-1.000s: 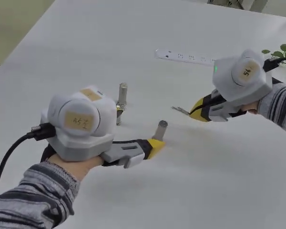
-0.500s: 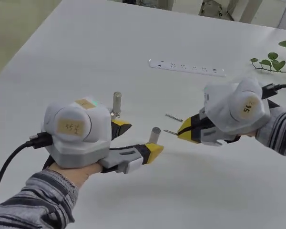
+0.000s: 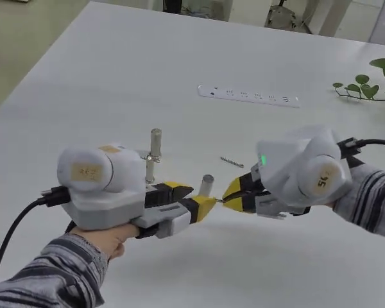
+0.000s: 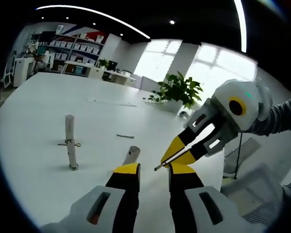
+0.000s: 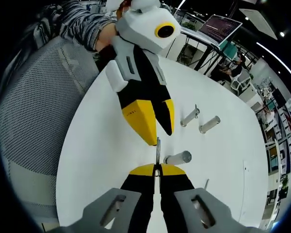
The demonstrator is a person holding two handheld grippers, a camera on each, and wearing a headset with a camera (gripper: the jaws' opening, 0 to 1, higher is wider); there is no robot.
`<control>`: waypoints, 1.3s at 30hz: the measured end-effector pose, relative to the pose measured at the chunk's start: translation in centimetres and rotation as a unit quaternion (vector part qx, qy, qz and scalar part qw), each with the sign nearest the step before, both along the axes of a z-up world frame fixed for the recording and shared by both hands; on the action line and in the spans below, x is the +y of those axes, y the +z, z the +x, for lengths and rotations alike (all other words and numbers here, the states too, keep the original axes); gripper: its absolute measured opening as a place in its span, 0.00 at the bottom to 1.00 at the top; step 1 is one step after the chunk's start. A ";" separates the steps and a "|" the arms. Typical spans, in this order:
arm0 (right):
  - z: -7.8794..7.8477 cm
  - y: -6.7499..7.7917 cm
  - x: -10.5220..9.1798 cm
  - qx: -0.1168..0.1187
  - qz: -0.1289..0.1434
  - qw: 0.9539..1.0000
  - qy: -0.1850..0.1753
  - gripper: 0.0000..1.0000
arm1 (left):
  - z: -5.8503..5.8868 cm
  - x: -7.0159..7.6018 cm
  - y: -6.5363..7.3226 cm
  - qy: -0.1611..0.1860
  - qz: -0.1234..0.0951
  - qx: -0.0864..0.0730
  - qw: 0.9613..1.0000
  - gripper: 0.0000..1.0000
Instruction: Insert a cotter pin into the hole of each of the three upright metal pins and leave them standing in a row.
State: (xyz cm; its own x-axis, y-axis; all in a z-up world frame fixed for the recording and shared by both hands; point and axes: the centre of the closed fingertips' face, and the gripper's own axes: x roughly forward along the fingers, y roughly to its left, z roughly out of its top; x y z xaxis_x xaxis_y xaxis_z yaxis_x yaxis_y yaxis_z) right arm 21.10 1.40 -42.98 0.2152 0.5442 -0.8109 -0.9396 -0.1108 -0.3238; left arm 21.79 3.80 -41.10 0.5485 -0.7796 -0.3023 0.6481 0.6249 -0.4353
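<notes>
Right tongs: The right tongs are pinched shut on a cotter pin. The thin pin sticks straight out past the tips.
Left tongs: The left tongs are open a little, with a small gap between the jaws. They hold nothing.
Tip to tip: The two tongs point at each other and their tips are very near. The free end of the held cotter pin points at the left tongs' tips. I cannot tell if it touches them.
Nearest metal pin: One metal pin stands upright on the white table. It is just behind the tips of both tongs, right beside the far jaw of the left tongs. I cannot tell if the jaw touches it.
Loose cotter pin: A second cotter pin lies flat on the table a little past the right tongs' tips.
Two more metal pins: Past the left tongs stand a nearer metal pin and a farther metal pin, close together. A third cotter pin goes through one of them and sticks out on both sides.
Count of metal pins: three, all upright.
Count of cotter pins: three. One is in the right tongs, one lies loose, and one is in a metal pin.
Far away: A white power strip lies well past both tongs. A green plant is past the right tongs.
</notes>
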 end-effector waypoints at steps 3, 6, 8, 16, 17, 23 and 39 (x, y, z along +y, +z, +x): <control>-0.3 0.3 0.3 -0.003 0.005 1.000 0.005 0.00 | -0.2 -0.2 0.1 -0.002 -0.019 0.015 1.000 0.12; -0.4 0.6 0.6 -0.006 0.011 1.000 0.007 0.00 | -0.4 -0.5 0.1 -0.004 -0.033 0.027 0.999 0.07; -0.5 0.8 0.7 -0.006 0.016 1.000 0.007 0.00 | -0.5 -0.7 0.2 -0.006 -0.041 0.034 0.999 0.03; -0.6 1.1 0.7 -0.006 0.021 1.000 0.002 0.00 | -0.6 -0.9 0.4 -0.005 -0.052 0.038 0.998 0.00; -0.6 1.1 0.7 -0.006 0.021 1.000 0.002 0.00 | -0.7 -1.0 0.4 -0.006 -0.053 0.039 0.998 0.00; -0.6 1.1 0.8 -0.003 0.026 1.000 -0.007 0.00 | -0.9 -1.1 0.6 -0.016 -0.046 0.022 0.999 0.00; -0.7 0.4 -0.2 0.032 0.025 0.999 -0.032 0.00 | -1.5 -1.7 1.2 -0.064 -0.009 -0.031 0.997 0.00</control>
